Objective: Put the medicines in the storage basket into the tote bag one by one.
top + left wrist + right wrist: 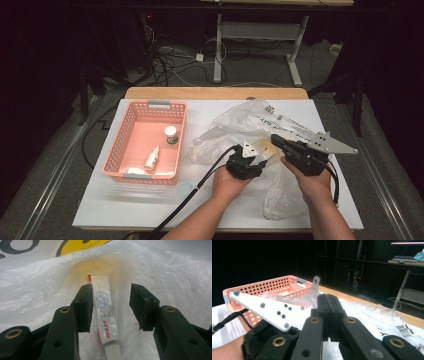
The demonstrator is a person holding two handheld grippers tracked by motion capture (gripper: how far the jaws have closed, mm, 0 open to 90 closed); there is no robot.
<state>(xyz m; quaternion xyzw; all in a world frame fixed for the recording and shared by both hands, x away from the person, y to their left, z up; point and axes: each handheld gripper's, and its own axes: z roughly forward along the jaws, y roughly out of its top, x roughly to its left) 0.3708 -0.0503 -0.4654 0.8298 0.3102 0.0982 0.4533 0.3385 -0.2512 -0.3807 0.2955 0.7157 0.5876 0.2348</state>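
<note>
left tool (111, 307) half open around a white tube (106, 315) lying on the plastic bag (250, 130); right tool (329, 315) pinched shut on the bag film. next: probably close on the tube, carry it to the pink basket (125, 145).

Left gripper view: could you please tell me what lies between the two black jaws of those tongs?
A small white tube with red and blue print lies there on the crinkled white plastic bag, against one jaw and clear of the other.
</note>
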